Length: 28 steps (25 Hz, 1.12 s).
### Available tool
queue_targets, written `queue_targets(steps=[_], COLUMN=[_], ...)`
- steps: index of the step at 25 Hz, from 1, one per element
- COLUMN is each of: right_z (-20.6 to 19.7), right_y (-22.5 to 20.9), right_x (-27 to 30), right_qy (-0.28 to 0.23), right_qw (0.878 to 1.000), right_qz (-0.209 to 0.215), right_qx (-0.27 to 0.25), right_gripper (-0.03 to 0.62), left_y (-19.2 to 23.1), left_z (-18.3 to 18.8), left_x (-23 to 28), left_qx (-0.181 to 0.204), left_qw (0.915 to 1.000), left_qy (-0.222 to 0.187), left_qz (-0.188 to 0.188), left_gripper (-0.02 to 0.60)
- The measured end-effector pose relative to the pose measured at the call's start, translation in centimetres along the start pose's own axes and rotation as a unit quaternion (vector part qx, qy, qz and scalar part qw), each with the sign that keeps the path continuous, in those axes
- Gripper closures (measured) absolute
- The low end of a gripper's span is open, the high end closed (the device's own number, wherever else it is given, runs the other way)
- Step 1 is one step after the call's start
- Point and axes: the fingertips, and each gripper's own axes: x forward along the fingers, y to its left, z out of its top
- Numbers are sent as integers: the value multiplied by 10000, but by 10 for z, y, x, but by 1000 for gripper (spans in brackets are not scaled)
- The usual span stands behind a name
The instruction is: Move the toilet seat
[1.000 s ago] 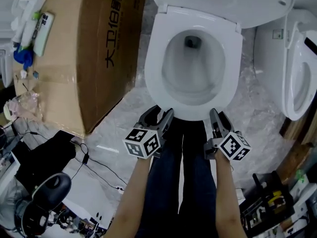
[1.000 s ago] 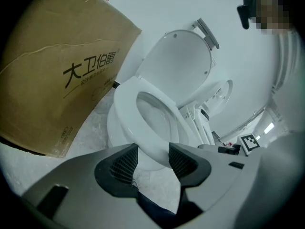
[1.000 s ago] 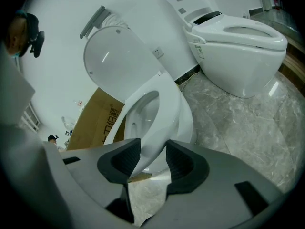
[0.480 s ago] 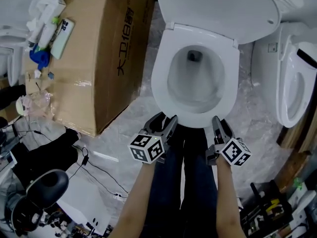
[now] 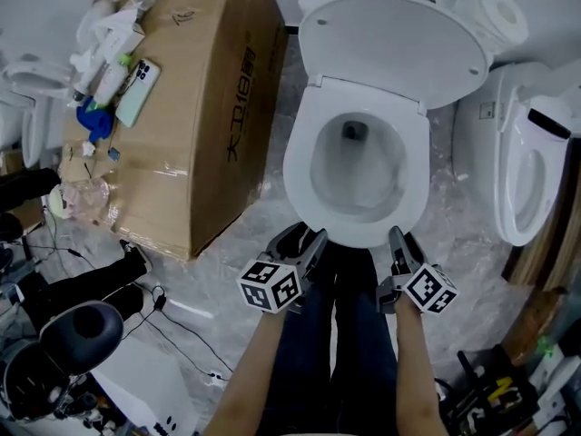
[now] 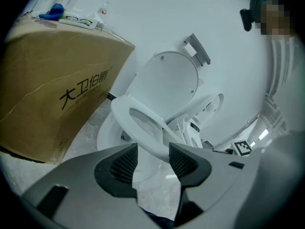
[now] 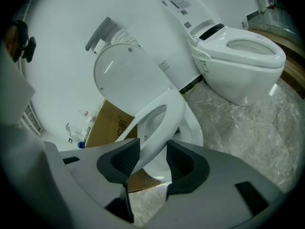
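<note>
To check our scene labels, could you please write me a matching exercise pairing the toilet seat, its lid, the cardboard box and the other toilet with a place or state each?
Things:
1. toilet seat
2. toilet lid
3. cardboard box
4. second toilet

Places or states:
A. raised open, leaning back
B. at the head view's right edge
C. front rim clamped by the left gripper and the right gripper
D. brown, printed characters on its side

Pairs: 1-C, 2-A, 3-D, 4-B

Left tool and right tool meet the front of the toilet seat, beside a cardboard box.
</note>
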Motion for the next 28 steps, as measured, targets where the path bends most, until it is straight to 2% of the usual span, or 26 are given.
queue_targets(steps=[5, 11, 14, 16, 18, 20, 28], right_z=[14, 29, 33, 37, 40, 44, 55], right_y=[11, 19, 25, 27, 30, 33, 43], right_x=[-7, -13, -13, -14, -16, -18, -22], right_qy=[-130, -330, -370, -394, -432, -485, -622], right_qw=[9999, 9994, 9993, 9992, 9990, 9987, 9978], right_qz=[3, -42, -9, -3, 5, 15, 82], right_qx=[20, 20, 42, 59, 87, 126, 193], right_gripper=[408, 407, 405, 405, 404, 404, 401], left_y=[-11, -18, -22, -29, -35, -40, -55], left_z=[8, 6, 4, 6, 8, 10, 27], left_x=[-15, -26, -27, -24, -20, -15, -4], left_qx=[502, 875, 1242, 1419, 1524, 1582, 2093], left_qw=[9987, 9960, 9921, 9897, 9881, 9871, 9777], left_qy=[71, 153, 191, 188, 196, 188, 125], left_qz=[-22, -41, 26, -13, -75, -143, -145], left_gripper=[382, 383, 430, 433, 442, 480, 495])
